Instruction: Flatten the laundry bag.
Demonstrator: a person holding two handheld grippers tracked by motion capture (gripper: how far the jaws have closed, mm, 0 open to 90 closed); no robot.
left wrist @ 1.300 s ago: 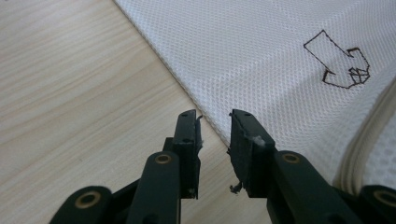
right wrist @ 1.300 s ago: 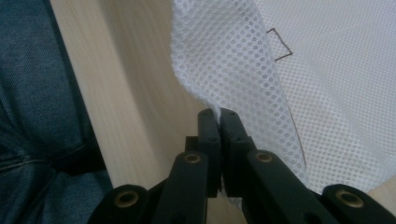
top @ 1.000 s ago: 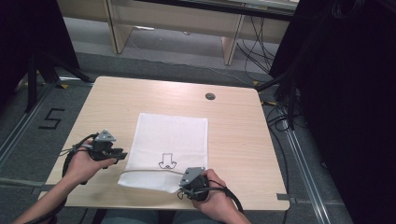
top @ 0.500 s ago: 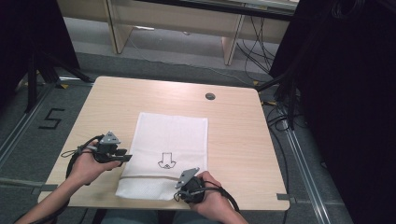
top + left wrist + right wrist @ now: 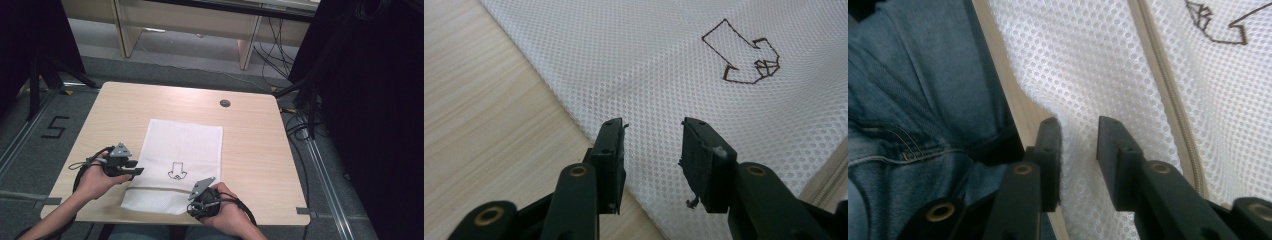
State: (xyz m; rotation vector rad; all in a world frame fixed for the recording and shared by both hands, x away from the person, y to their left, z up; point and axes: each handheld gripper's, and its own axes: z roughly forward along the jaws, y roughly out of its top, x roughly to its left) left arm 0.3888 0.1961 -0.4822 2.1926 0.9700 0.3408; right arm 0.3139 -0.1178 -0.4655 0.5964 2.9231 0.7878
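Both grippers just opened over mesh bag (image 5: pixel 180 150)

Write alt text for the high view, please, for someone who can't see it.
A white mesh bag with a drawn arrow lies flat on a wooden table. A person's hands hold the left gripper at its left edge and the right gripper at its near edge, jaws having just opened.

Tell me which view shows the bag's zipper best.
Right gripper view: the zipper runs close and sharp across the mesh bag. The high view shows it whole but as a thin tan line; the left gripper view catches its corner.
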